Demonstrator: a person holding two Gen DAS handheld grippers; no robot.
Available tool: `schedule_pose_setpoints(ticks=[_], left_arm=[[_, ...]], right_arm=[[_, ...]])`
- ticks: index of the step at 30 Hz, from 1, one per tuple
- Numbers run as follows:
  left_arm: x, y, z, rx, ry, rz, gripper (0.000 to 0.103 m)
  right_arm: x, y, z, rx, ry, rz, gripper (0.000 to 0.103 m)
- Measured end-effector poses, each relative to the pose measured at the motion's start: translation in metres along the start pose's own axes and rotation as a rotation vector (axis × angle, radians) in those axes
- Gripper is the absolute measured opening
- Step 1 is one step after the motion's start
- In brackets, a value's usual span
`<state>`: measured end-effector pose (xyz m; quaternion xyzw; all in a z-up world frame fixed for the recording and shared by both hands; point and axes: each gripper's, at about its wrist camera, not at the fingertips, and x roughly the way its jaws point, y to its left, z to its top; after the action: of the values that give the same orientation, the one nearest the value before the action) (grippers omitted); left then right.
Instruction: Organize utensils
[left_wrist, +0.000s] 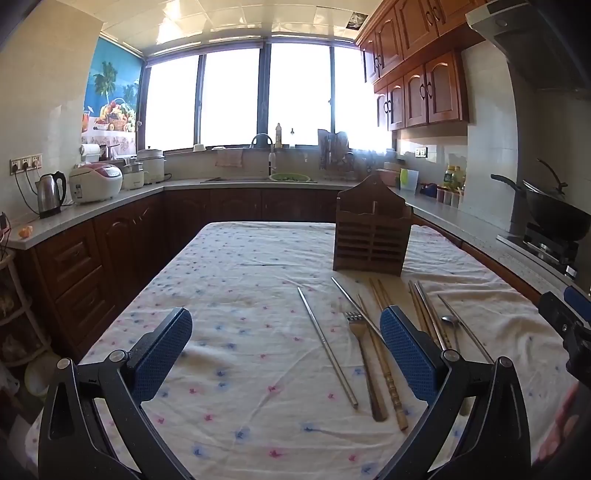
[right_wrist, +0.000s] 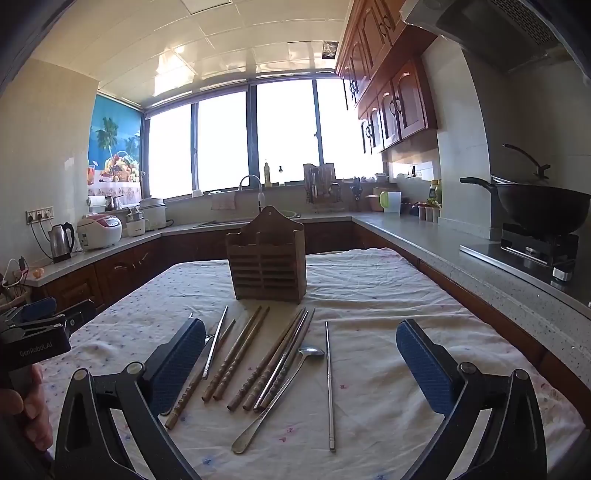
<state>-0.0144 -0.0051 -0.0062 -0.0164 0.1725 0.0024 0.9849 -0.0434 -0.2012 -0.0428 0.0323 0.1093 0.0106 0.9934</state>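
A wooden slatted utensil holder (left_wrist: 372, 236) stands upright on the cloth-covered table (left_wrist: 229, 280); it also shows in the right wrist view (right_wrist: 266, 258). In front of it lie loose utensils: a fork (left_wrist: 364, 354), metal chopsticks (left_wrist: 327, 345), wooden chopsticks (left_wrist: 384, 369) and a spoon (left_wrist: 448, 320). In the right wrist view I see wooden chopsticks (right_wrist: 236, 356), a long spoon (right_wrist: 280, 391) and a metal chopstick (right_wrist: 329, 384). My left gripper (left_wrist: 286, 354) is open and empty above the utensils. My right gripper (right_wrist: 301, 365) is open and empty above them.
Kitchen counters run around the table. A kettle (left_wrist: 50, 194) and rice cooker (left_wrist: 96, 182) stand at left, a sink (left_wrist: 258, 179) at the back, a wok (right_wrist: 539, 206) on the stove at right. The left gripper body shows in the right wrist view (right_wrist: 37, 332).
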Motion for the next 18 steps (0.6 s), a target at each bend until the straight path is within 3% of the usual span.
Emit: schedule_pose_setpoints(ticks=[18], left_arm=[[0.0002,-0.0023,0.0010,0.005,0.002,-0.007,0.103]], right_arm=[[0.0000,-0.0009,0.0021,0.002,0.003,0.004,0.103]])
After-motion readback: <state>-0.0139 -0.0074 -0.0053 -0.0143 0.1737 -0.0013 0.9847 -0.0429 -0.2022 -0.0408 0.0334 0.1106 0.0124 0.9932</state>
